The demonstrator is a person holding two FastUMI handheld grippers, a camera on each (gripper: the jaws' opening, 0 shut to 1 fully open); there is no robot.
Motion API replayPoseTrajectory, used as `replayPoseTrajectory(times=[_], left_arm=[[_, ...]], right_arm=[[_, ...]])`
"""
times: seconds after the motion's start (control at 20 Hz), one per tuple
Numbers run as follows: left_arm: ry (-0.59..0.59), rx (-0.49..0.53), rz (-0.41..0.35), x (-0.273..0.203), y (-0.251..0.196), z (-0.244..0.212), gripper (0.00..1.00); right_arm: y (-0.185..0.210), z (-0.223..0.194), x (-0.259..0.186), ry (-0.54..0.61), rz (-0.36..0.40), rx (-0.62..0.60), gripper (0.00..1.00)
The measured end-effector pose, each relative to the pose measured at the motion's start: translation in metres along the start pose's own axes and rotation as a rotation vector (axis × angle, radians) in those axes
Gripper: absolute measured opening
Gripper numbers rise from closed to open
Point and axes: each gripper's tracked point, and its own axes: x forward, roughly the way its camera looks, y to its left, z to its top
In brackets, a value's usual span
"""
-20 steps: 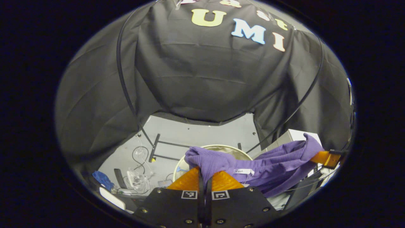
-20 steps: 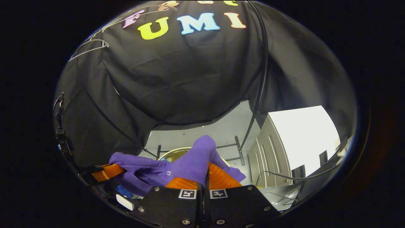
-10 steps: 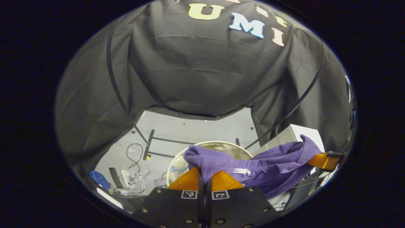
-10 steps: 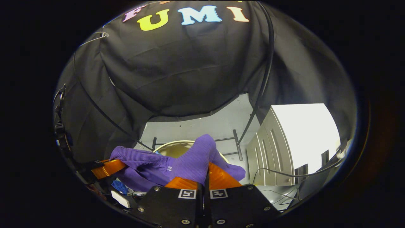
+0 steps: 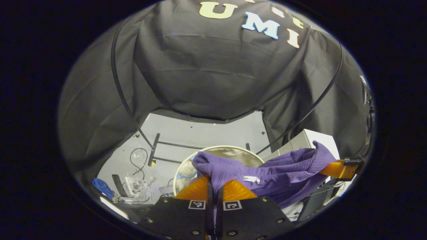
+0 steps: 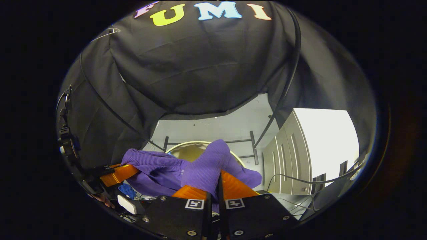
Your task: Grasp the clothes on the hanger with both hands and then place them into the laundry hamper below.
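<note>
Both my left gripper (image 5: 213, 186) and right gripper (image 6: 213, 186), clenched on the purple top (image 5: 283, 173), have sunk closer to the hamper (image 5: 233, 150), nearly ready to drop it.

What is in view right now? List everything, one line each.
sweater: one, purple ribbed knit, stretched between both tools above the hamper.
hamper: one, round, pale rim, on the floor below the garment.
rack base: one, black bars, on the grey floor behind the hamper.
cabinet: one, white, to the right in the right gripper view.
clear plastic bag: one, on the floor beside cables.
blue cloth: one, floor at lower left.
left tool: one, orange fingers, shut on the sweater.
right tool: one, orange fingers, shut on the sweater.
</note>
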Motion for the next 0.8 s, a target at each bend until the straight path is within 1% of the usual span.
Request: replayPoseTrajectory(times=[0.05, 0.15, 0.2, 0.25, 0.3, 0.4, 0.45, 0.5, 0.55, 0.6, 0.65, 0.7, 0.8], left_arm=[[0.020, 0.002, 0.005, -0.002, 0.002, -0.003, 0.05], [0.015, 0.025, 0.006, -0.007, 0.002, -0.001, 0.07], [0.001, 0.047, 0.016, -0.013, 0.005, 0.004, 0.10], [-0.009, 0.065, 0.014, -0.018, 0.005, 0.008, 0.10], [-0.011, 0.076, 0.009, -0.026, 0.000, 0.008, 0.14], [-0.028, 0.089, 0.011, -0.041, -0.006, 0.014, 0.57], [-0.046, 0.093, 0.025, -0.047, -0.007, 0.020, 0.78], [-0.065, 0.100, 0.036, -0.060, -0.003, 0.027, 1.00], [-0.084, 0.100, 0.048, -0.071, -0.005, 0.033, 1.00], [-0.112, 0.093, 0.058, -0.084, -0.006, 0.042, 0.95], [-0.147, 0.080, 0.059, -0.098, -0.009, 0.052, 1.00], [-0.177, 0.065, 0.060, -0.112, -0.013, 0.061, 0.95], [-0.237, 0.029, 0.067, -0.145, -0.021, 0.082, 0.95]], right_arm=[[0.003, -0.002, -0.002, 0.022, 0.012, 0.005, 0.11], [0.010, 0.001, -0.007, 0.035, 0.037, 0.008, 0.17], [0.013, 0.003, -0.010, 0.034, 0.048, 0.006, 0.25], [0.013, 0.006, -0.017, 0.032, 0.055, 0.004, 0.29], [0.014, 0.009, -0.022, 0.026, 0.061, 0.004, 0.45], [0.003, 0.018, -0.043, -0.010, 0.042, 0.010, 0.75], [-0.006, 0.024, -0.054, -0.028, 0.021, 0.010, 0.91], [-0.016, 0.030, -0.067, -0.051, 0.001, 0.012, 0.96], [-0.025, 0.039, -0.080, -0.078, -0.014, 0.017, 0.96], [-0.035, 0.047, -0.092, -0.110, -0.026, 0.021, 0.96], [-0.045, 0.056, -0.105, -0.147, -0.036, 0.027, 0.96], [-0.056, 0.063, -0.118, -0.182, -0.048, 0.035, 0.96], [-0.085, 0.083, -0.146, -0.266, -0.088, 0.040, 0.96]])
